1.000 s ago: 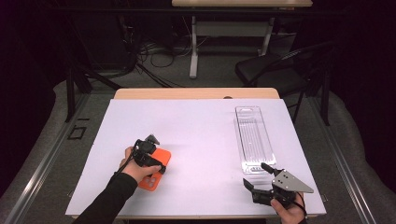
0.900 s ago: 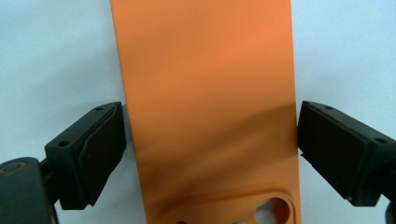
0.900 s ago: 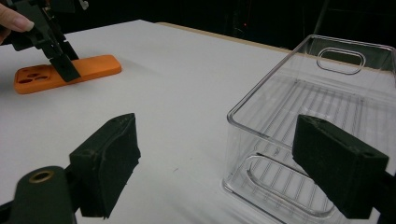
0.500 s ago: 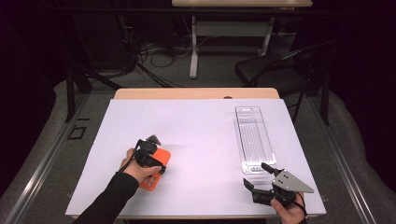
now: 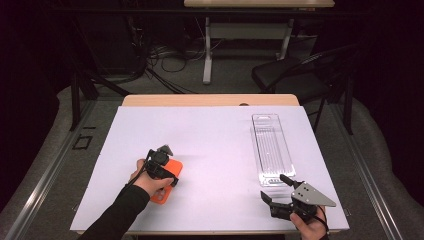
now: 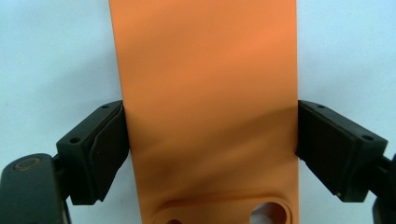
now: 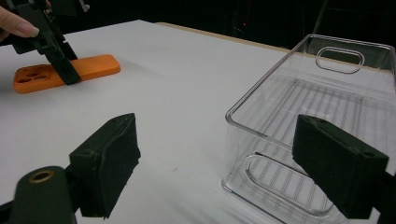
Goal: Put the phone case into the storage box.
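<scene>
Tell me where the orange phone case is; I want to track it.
In the high view the orange phone case lies flat on the white table, near-left, between the left tongs, far from the clear bin on the right.

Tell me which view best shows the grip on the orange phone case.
Left gripper view: the orange phone case sits between both fingers, pads at its long edges. The high view shows the case half hidden under the hand. The right gripper view shows it far off, lying flat.

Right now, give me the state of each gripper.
Left gripper: closed on the orange phone case, pads at its two long edges.
Right gripper: open, holding nothing, beside the clear bin.
</scene>
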{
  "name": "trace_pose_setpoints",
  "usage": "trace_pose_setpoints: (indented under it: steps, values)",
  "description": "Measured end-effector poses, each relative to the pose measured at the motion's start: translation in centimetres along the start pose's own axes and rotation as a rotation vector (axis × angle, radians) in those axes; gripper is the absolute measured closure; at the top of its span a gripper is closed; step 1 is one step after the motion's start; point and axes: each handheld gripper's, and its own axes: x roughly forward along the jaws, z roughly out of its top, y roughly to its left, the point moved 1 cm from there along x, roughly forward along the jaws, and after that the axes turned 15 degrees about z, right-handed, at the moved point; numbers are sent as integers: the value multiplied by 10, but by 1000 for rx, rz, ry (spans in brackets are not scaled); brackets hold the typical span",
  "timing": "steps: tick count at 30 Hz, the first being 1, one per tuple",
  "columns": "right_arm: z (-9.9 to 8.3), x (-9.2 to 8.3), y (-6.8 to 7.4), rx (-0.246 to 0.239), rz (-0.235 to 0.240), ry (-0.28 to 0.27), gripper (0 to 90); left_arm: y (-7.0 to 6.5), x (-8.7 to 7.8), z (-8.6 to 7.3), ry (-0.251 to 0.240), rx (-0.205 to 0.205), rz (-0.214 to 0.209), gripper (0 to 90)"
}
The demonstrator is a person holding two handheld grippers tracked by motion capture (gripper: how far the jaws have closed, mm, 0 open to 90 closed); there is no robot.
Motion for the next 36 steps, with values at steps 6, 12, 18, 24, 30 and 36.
trace_pose_setpoints:
  steps: [6, 12, 18, 24, 30, 36]
  values:
    - [0, 0, 0, 2, 0, 0, 141, 0, 0, 0, -1, -2, 5, 143]
    - [0, 0, 0, 1, 0, -1, 141, 0, -1, 1, 1, -4, 6, 146]
    - [0, 0, 0, -1, -1, 0, 141, 0, -1, 1, 1, -4, 4, 149]
    - [0, 0, 0, 2, 0, 1, 141, 1, -1, 1, 2, 3, 2, 151]
    - [0, 0, 0, -1, 0, 2, 141, 2, -1, 1, 6, 8, -2, 152]
    - [0, 0, 0, 2, 0, 2, 141, 5, -2, 1, 10, 5, -25, 153]
